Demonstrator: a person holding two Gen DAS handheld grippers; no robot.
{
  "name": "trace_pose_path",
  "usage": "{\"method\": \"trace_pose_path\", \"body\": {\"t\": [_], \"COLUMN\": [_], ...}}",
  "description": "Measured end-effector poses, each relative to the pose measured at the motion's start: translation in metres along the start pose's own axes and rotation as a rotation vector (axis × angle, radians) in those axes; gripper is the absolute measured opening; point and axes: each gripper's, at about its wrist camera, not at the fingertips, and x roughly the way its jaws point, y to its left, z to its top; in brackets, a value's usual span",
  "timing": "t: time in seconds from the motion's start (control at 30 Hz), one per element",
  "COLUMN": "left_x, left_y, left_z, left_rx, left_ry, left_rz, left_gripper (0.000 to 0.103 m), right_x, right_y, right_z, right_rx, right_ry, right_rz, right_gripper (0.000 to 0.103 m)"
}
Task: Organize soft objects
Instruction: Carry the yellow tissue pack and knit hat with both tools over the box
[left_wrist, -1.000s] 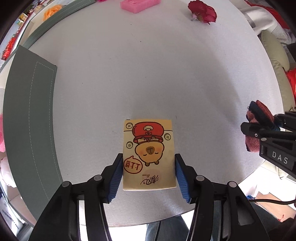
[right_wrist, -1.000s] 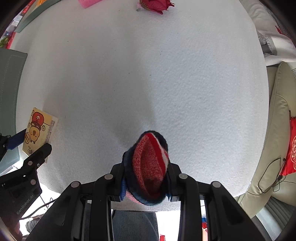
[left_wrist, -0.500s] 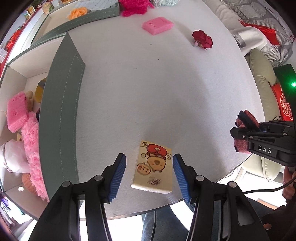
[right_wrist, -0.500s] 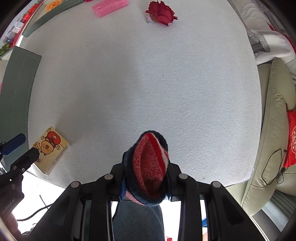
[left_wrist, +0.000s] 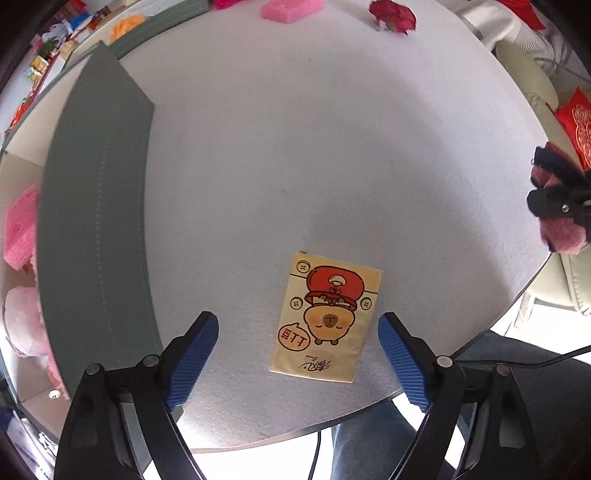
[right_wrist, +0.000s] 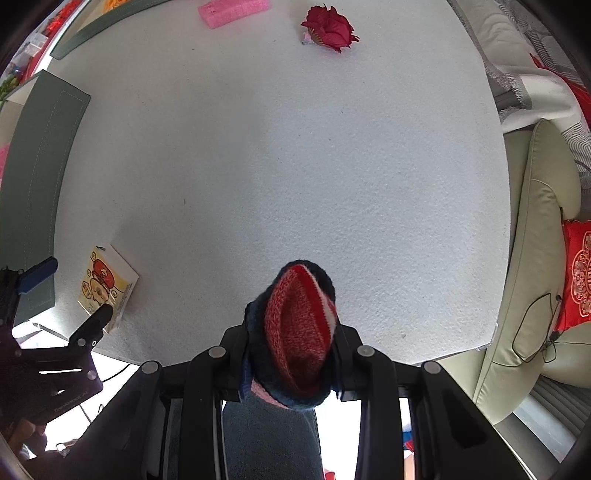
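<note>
A yellow tissue pack (left_wrist: 327, 317) with a cartoon capybara lies flat on the white table near its front edge; it also shows in the right wrist view (right_wrist: 107, 288). My left gripper (left_wrist: 297, 354) is open above it, blue pads wide apart, the pack nearer the right pad, not touching. My right gripper (right_wrist: 295, 339) is shut on a red, white and navy knitted sock (right_wrist: 299, 332), held over the table's front edge. The sock also shows at the right in the left wrist view (left_wrist: 557, 206).
A grey-green felt storage box (left_wrist: 96, 229) stands at the left with pink plush toys (left_wrist: 22, 291) inside. A pink sponge (right_wrist: 232, 11) and a red fabric rose (right_wrist: 328, 29) lie at the table's far side. A beige sofa (right_wrist: 535, 258) is at the right.
My left gripper opened, released the tissue pack on the table, rose, then came down closer with the pads wider apart. The right gripper kept its hold on the sock.
</note>
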Motion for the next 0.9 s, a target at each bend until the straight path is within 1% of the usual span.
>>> {"method": "trace_pose_path", "body": {"t": [0.13, 0.17, 0.2, 0.23, 0.27, 0.3, 0.33, 0.4, 0.47, 0.57, 0.77, 0.8, 0.9], "left_x": [0.027, 0.03, 0.027, 0.025, 0.023, 0.019, 0.016, 0.01, 0.001, -0.023, -0.078, -0.089, -0.11], "left_y": [-0.008, -0.009, -0.01, -0.011, -0.013, -0.014, -0.013, -0.009, -0.004, 0.003, 0.02, 0.025, 0.039], "left_z": [0.005, 0.006, 0.007, 0.008, 0.01, 0.012, 0.013, 0.013, 0.012, 0.006, 0.0, -0.006, -0.004], "left_rx": [0.012, 0.015, 0.015, 0.027, 0.042, 0.053, 0.051, 0.018, -0.011, -0.041, -0.087, -0.099, -0.139], "left_ry": [0.076, 0.083, 0.066, 0.062, 0.056, 0.05, 0.058, 0.062, 0.044, -0.014, -0.174, -0.198, -0.258], "left_rz": [-0.003, -0.003, -0.014, -0.008, -0.009, -0.011, -0.022, -0.073, -0.099, -0.133, -0.127, -0.123, -0.111], "left_gripper": [0.089, 0.089, 0.086, 0.079, 0.063, 0.053, 0.054, 0.054, 0.054, 0.054, 0.054, 0.054, 0.054], "right_x": [-0.002, -0.004, -0.005, -0.007, -0.009, -0.01, -0.011, -0.009, -0.006, -0.007, -0.021, -0.025, -0.038], "right_y": [-0.012, -0.015, -0.018, -0.02, -0.023, -0.025, -0.026, -0.026, -0.022, -0.012, 0.001, 0.004, 0.018], "right_z": [-0.004, -0.005, -0.005, -0.006, -0.007, -0.007, -0.006, -0.008, -0.012, -0.017, -0.016, -0.015, -0.012], "right_rx": [-0.001, -0.002, -0.002, -0.002, -0.002, 0.0, 0.001, -0.005, -0.021, -0.05, -0.1, -0.111, -0.146], "right_ry": [0.003, 0.0, -0.004, -0.011, -0.017, -0.022, -0.025, -0.028, -0.032, -0.051, -0.123, -0.137, -0.172], "right_rz": [-0.032, -0.039, -0.045, -0.049, -0.052, -0.052, -0.05, -0.046, -0.044, -0.042, -0.045, -0.045, -0.043], "right_gripper": [0.034, 0.034, 0.034, 0.034, 0.034, 0.034, 0.034, 0.034, 0.034, 0.034, 0.034, 0.034, 0.034]}}
